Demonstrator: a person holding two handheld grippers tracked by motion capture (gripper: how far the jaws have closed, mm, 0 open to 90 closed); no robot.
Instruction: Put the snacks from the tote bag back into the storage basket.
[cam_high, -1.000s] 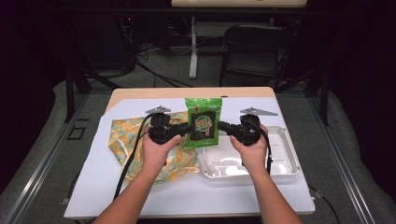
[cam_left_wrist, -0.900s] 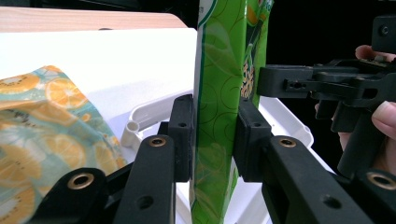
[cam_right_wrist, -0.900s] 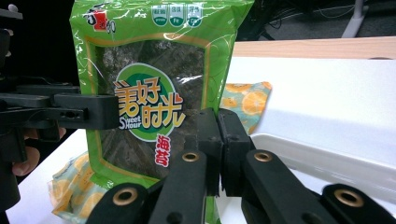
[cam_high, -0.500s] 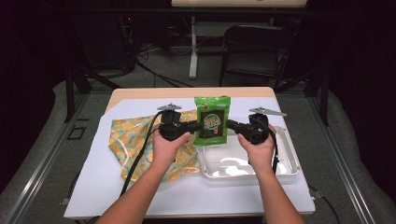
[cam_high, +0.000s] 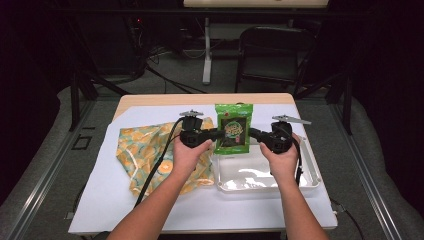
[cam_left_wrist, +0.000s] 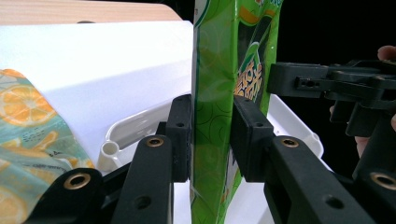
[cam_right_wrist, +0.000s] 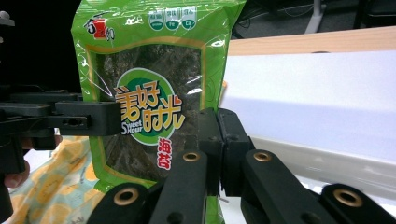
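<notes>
A green snack pouch (cam_high: 233, 128) with a dark window and yellow lettering hangs upright between my two grippers, above the far edge of a white tray (cam_high: 250, 176). On the pouch's left edge my left gripper (cam_high: 215, 134) is shut; in the left gripper view the pouch (cam_left_wrist: 219, 56) runs edge-on between the jaws of that gripper (cam_left_wrist: 212, 135). My right gripper (cam_high: 252, 132) is shut on the right edge. The right gripper view shows the pouch's printed front (cam_right_wrist: 149, 93), with that gripper (cam_right_wrist: 218, 140) pinching its side seam.
An orange-print cloth (cam_high: 145, 150) lies crumpled left of the tray on a white sheet (cam_high: 150, 200) covering the wooden table (cam_high: 200, 99). A folding chair (cam_high: 272, 50) and stands are on the floor beyond the table.
Both grippers have carried the pouch a little to the right, from over the cloth's edge to over the tray. Both stay shut on it.
</notes>
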